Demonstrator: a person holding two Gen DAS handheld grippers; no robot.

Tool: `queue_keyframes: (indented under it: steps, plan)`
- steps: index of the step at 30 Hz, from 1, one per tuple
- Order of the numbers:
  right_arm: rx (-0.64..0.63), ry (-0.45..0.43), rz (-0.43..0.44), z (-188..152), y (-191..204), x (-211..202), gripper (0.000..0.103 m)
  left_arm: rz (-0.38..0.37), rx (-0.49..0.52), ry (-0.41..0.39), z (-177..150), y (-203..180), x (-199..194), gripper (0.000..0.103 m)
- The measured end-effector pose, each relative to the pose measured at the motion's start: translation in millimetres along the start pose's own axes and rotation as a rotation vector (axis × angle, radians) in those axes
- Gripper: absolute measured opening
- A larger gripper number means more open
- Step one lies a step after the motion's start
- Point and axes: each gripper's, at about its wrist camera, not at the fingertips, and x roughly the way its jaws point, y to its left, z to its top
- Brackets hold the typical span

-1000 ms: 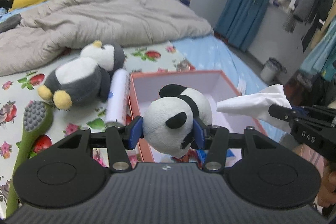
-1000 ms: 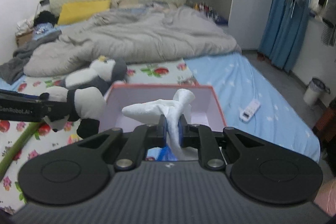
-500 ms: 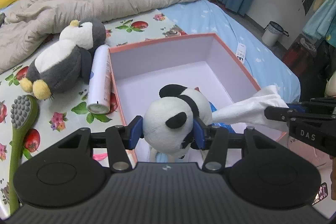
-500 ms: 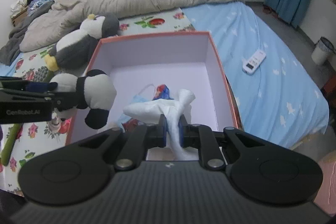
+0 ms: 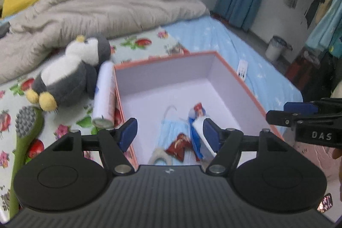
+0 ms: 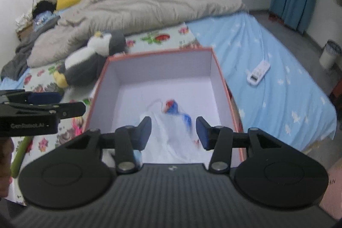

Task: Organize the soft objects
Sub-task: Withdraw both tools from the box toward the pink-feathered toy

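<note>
Left wrist view
Left gripper (image 5: 170, 133): jaws spread and just been opening, nothing between the pads
Box (image 5: 245, 87): orange-rimmed, pale inside, right below the jaws
In the box: blue face mask (image 5: 172, 128) on the floor, with a small red item (image 5: 178, 145) on it
Penguin plush (image 5: 68, 76): on the floral sheet left of the box
White can (image 5: 104, 93): lying along the box's left wall
Green brush (image 5: 26, 131): far left
Right gripper (image 5: 307, 119): pokes in over the right rim

Right wrist view
Right gripper (image 6: 173, 131): jaws apart, just been opening, pads gripping nothing
White cloth (image 6: 171, 138): blurred, inside the box, between and below the pads, untouched
Box (image 6: 223, 87): directly beneath
Penguin plush (image 6: 94, 59): beside the far left corner
Remote (image 6: 258, 71): on the blue sheet to the right
Left gripper (image 6: 42, 108): at the left edge, empty
</note>
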Motion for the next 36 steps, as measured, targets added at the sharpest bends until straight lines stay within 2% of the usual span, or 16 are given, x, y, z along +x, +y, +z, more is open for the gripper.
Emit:
queue_keyframes:
  steps: [2, 6, 12, 21, 26, 36]
  plan:
    - [-0.011, -0.042, -0.003, 3, 3, -10, 0.049, 0.018, -0.005, -0.03, 0, 2, -8, 0.073]
    - [-0.005, -0.124, 0.011, 5, 9, -29, 0.049, 0.007, -0.052, -0.081, -3, 14, -25, 0.073]
    - [-0.021, -0.195, 0.034, -3, 26, -47, 0.049, 0.012, -0.072, -0.137, -22, 29, -53, 0.073]
    - [-0.055, -0.266, 0.086, -29, 65, -63, 0.049, 0.017, -0.074, -0.234, -63, 47, -93, 0.073]
    - [-0.064, -0.293, 0.119, -48, 87, -66, 0.049, 0.053, -0.072, -0.272, -82, 60, -113, 0.073]
    - [-0.06, -0.302, 0.13, -85, 121, -59, 0.049, 0.115, -0.098, -0.28, -122, 80, -126, 0.073]
